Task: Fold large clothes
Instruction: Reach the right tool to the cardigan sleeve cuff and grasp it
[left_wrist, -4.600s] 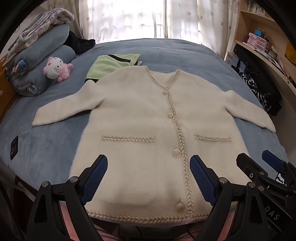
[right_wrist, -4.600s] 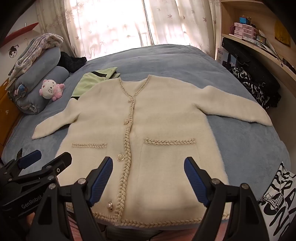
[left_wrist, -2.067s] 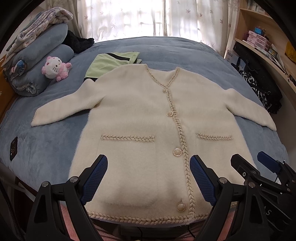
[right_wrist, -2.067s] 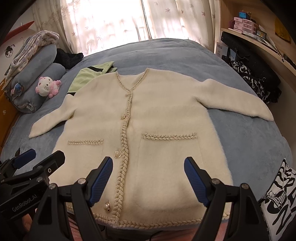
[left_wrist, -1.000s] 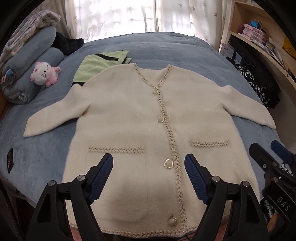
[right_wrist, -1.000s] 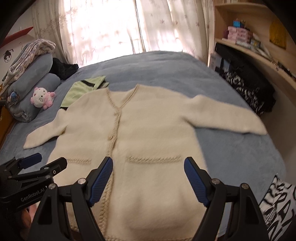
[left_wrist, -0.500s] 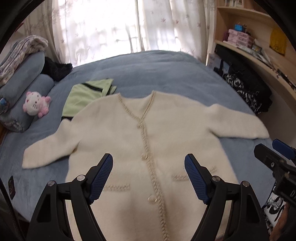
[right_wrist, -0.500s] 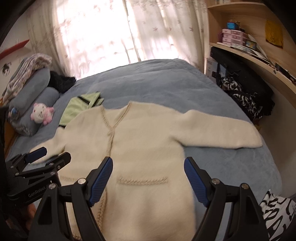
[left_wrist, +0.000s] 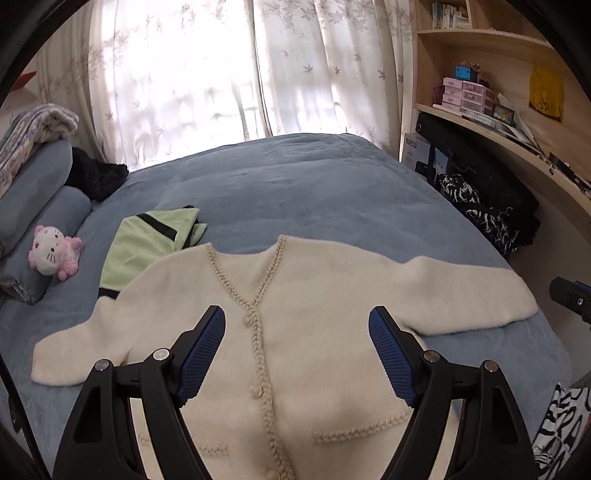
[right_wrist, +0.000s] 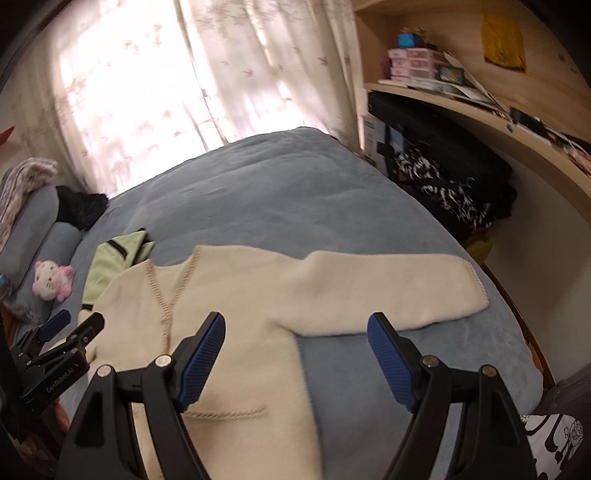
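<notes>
Cardigan lying flat, buttoned, on bed. Am holding left gripper and right gripper spread wide, grasping nothing. Am fearing thick fleece slipping, sleeve dragging body askew.

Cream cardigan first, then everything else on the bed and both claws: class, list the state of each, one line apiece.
Cream cardigan: laid flat, front up, buttoned, sleeves spread, unfolded.
Green garment: folded, its near edge under the cardigan's shoulder.
Plush toy: leaning against the grey bolster.
Left claw: open, above the cardigan, holding nothing.
Right claw: open, holding nothing.
Curtains: drawn shut.
</notes>
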